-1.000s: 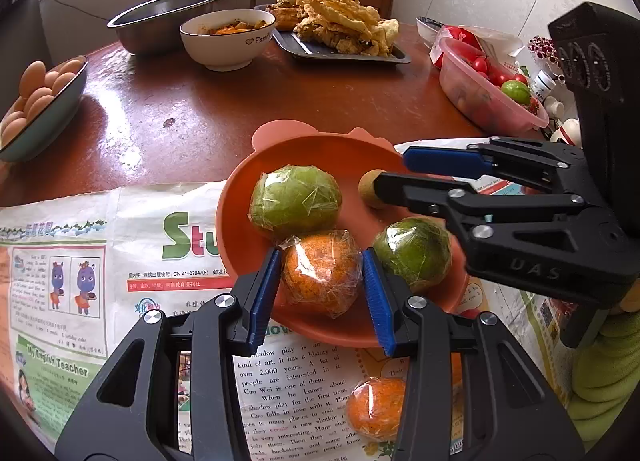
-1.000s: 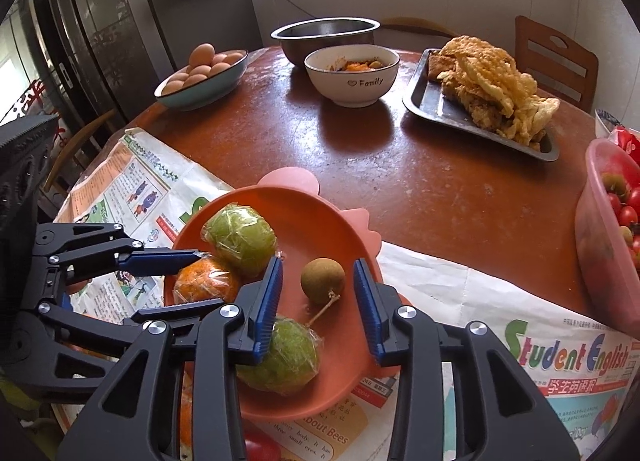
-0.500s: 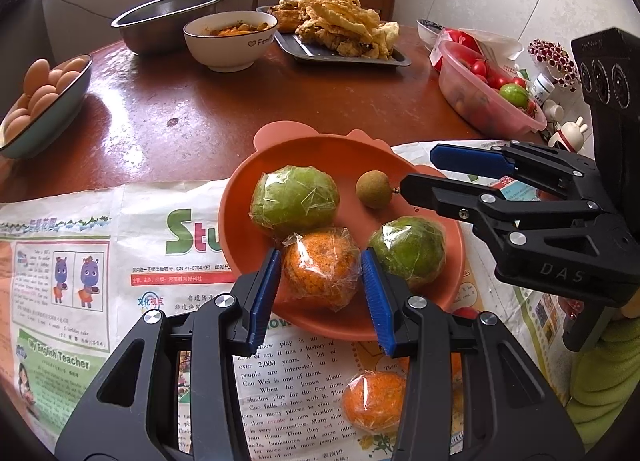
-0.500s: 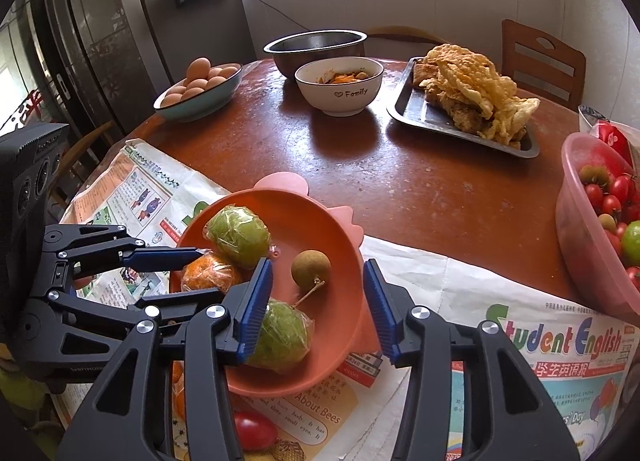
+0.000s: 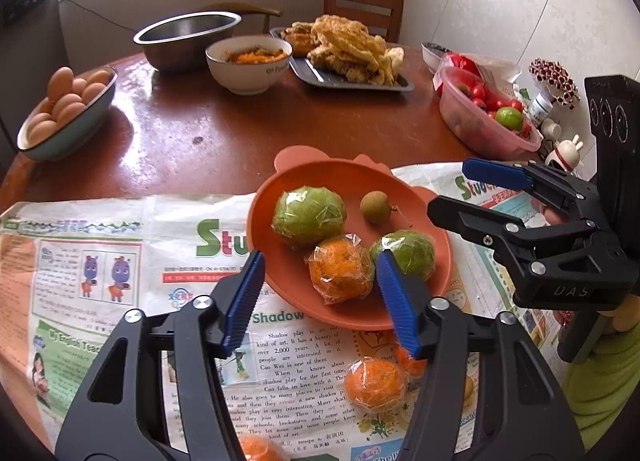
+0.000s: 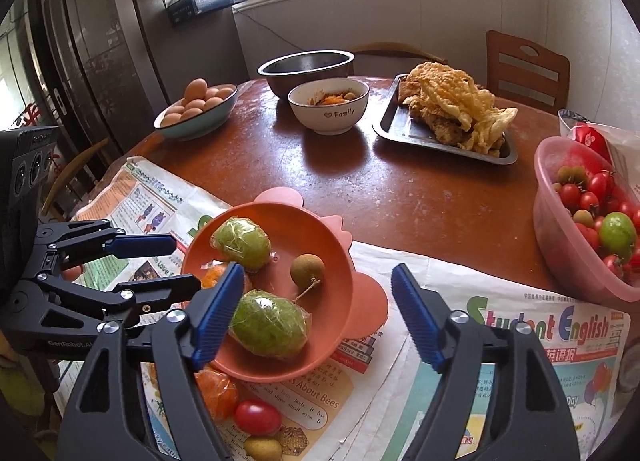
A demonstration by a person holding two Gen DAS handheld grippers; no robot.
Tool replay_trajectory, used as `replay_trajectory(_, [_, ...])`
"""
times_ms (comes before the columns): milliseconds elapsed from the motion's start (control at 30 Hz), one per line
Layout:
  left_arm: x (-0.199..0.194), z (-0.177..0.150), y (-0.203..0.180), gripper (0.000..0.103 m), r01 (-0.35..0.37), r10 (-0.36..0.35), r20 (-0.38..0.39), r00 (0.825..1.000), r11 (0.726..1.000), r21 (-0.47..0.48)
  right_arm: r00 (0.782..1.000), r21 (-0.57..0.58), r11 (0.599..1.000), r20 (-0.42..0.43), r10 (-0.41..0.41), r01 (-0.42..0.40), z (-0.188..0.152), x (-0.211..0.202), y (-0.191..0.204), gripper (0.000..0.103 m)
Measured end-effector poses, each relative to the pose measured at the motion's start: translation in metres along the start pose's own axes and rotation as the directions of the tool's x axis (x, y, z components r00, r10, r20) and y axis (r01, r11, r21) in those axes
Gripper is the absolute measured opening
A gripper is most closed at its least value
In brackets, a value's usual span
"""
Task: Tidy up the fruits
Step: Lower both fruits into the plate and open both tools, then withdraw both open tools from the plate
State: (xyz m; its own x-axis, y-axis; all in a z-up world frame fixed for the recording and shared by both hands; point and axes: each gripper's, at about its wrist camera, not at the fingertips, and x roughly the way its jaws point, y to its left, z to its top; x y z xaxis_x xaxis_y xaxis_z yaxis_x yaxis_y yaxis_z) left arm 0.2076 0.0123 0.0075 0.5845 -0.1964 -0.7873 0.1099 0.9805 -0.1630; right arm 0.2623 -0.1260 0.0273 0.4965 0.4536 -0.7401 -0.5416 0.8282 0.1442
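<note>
An orange plate on newspaper holds two wrapped green fruits, a wrapped orange and a small brown longan. In the right wrist view the green fruits and the longan lie in the plate. My left gripper is open and empty, just in front of the plate. My right gripper is open and empty over the plate's right edge. Loose oranges and a cherry tomato lie on the paper.
A pink tub of cherry tomatoes and a green fruit stands at the right. Farther back are a bowl of eggs, a steel bowl, a white bowl and a tray of fried food. Chairs stand behind the table.
Both grippers have drawn back from the plate and risen. Both sets of jaws have opened wider. The fruit in the plate has not moved.
</note>
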Motion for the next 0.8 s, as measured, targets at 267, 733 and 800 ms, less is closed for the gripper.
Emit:
replay_trajectory(267, [-0.019, -0.001, 0.002, 0.078, -0.029, 0.029, 0.038, 0.999, 0.999, -0.022, 0.999, -0.005, 1.0, 0.034, -0.021, 0.021, -0.001, -0.018, 0.005, 0.085])
replay_trajectory(733, [-0.046, -0.01, -0.008, 0.086, -0.04, 0.04, 0.075, 0.996, 0.999, -0.002, 0.993, 0.018, 0.996, 0.084, -0.084, 0.083, -0.006, -0.05, 0.009, 0.095])
replay_trajectory(800, [-0.049, -0.012, -0.01, 0.086, -0.035, 0.035, 0.075, 0.997, 0.999, 0.001, 0.992, 0.019, 0.996, 0.087, -0.088, 0.086, -0.007, -0.054, 0.011, 0.095])
